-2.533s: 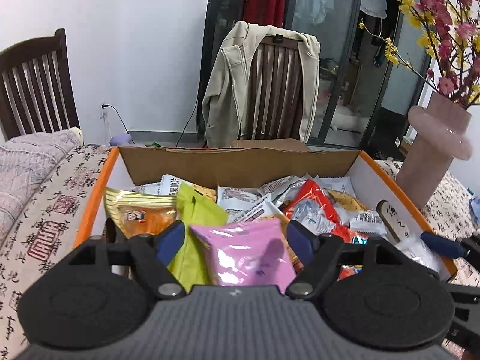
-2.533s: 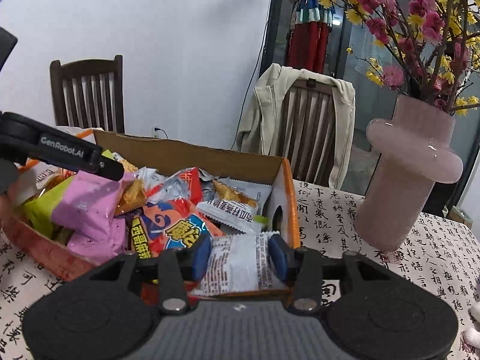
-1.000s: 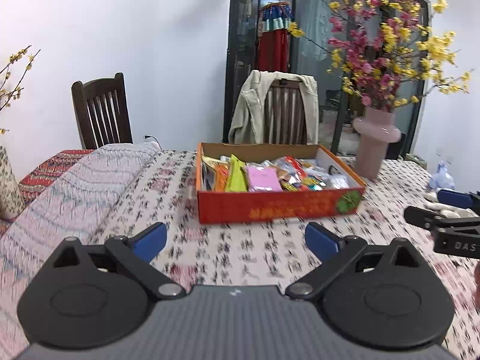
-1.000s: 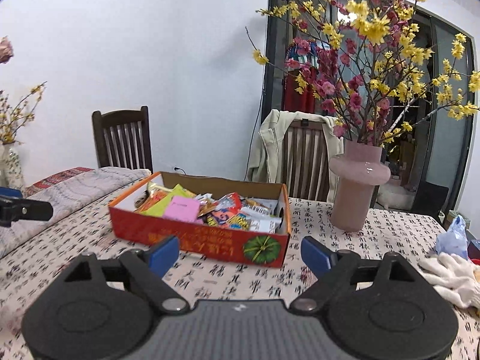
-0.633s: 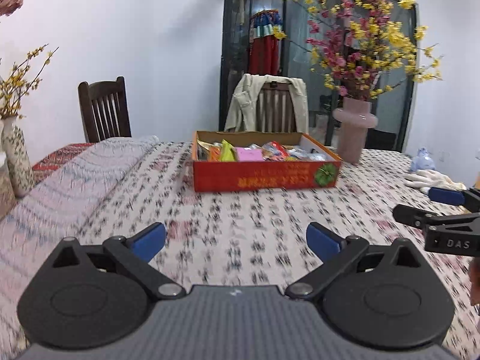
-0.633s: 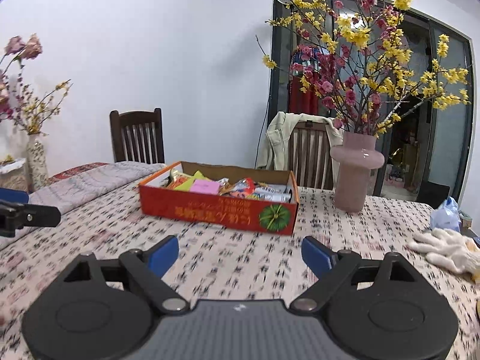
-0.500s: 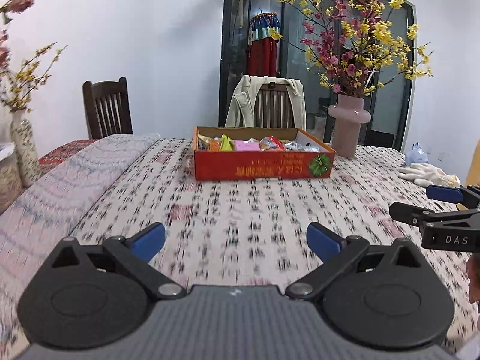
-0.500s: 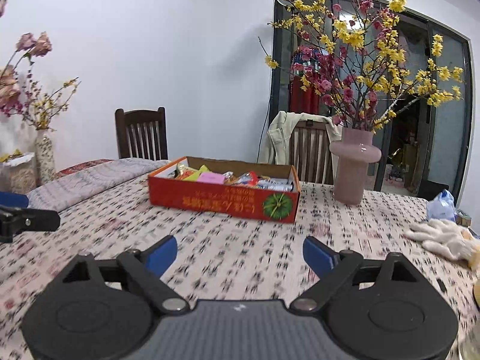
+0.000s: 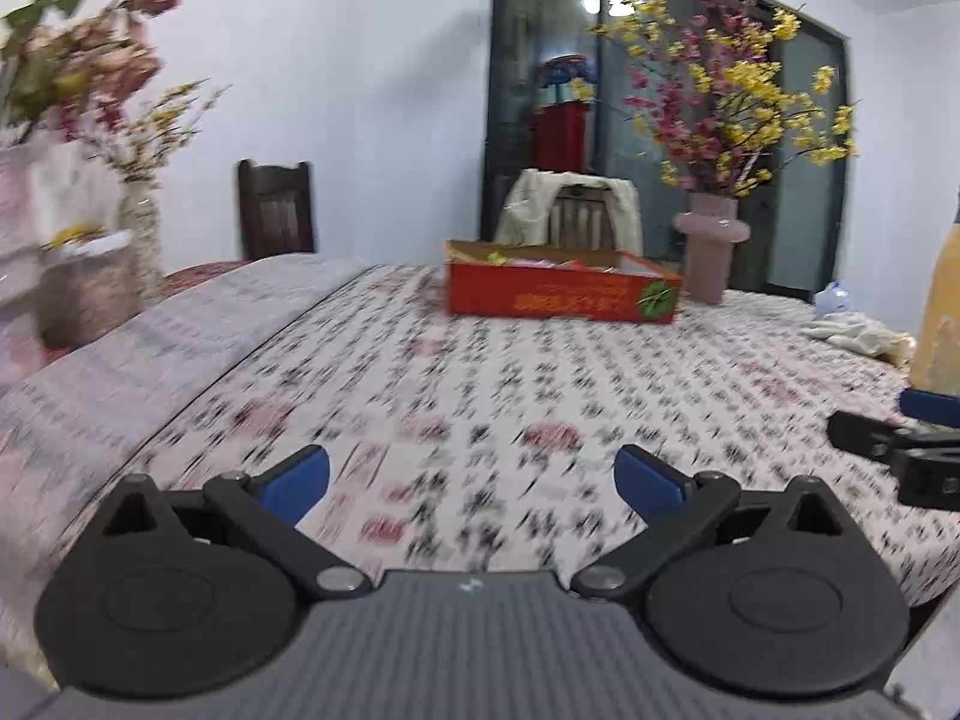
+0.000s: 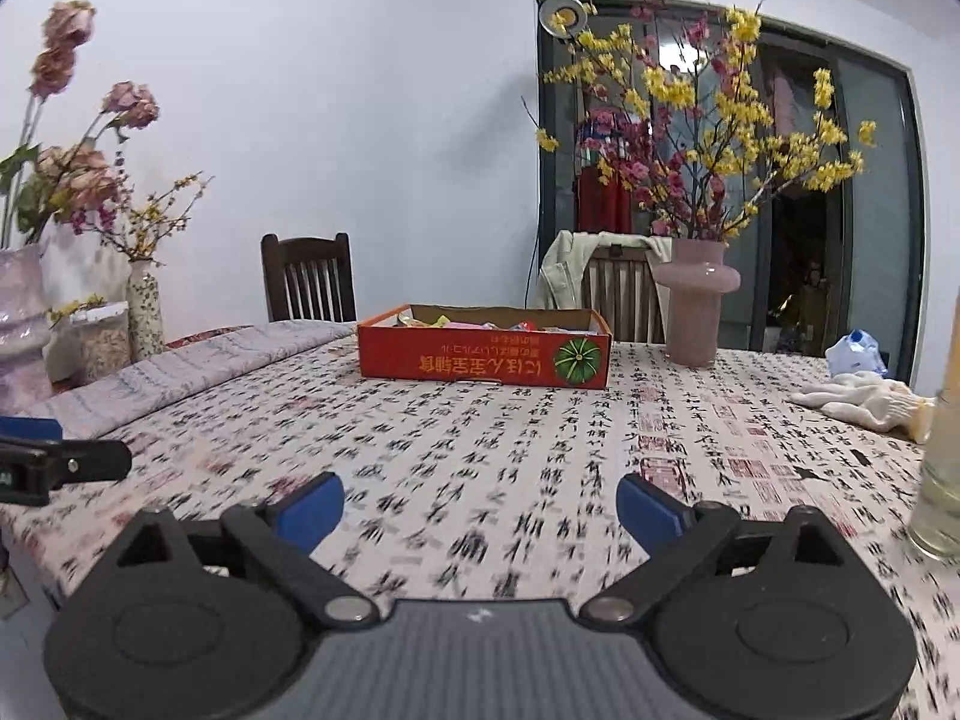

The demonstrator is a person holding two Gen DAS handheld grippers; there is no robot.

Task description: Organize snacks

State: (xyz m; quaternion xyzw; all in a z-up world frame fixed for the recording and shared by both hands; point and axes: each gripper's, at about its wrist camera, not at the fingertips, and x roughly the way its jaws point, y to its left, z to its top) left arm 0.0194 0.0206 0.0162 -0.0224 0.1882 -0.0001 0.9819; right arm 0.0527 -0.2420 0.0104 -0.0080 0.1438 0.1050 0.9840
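A red cardboard box (image 9: pixel 561 299) (image 10: pixel 480 360) full of snack packets stands far off on the table, toward its back. My left gripper (image 9: pixel 471 477) hangs open over the near part of the patterned tablecloth with nothing between its blue pads. My right gripper (image 10: pixel 480 510) is also far back from the box; its jaws are opening and hold nothing. The right gripper's fingers (image 9: pixel 900 438) show at the right edge of the left wrist view, and the left gripper's fingers (image 10: pixel 60 462) show at the left edge of the right wrist view.
A pink vase (image 10: pixel 696 306) of red and yellow blossoms stands right of the box. White gloves (image 10: pixel 864 399) and a glass (image 10: pixel 942 480) sit at the right. Vases of dried flowers (image 10: pixel 144 312) stand at the left. Two chairs (image 10: pixel 309 285) wait behind the table, beside a folded blanket (image 9: pixel 150 348).
Both grippers let go of their packets in the box and drew back and down toward the table's near edge. The box has shrunk into the distance. The right jaws spread wider.
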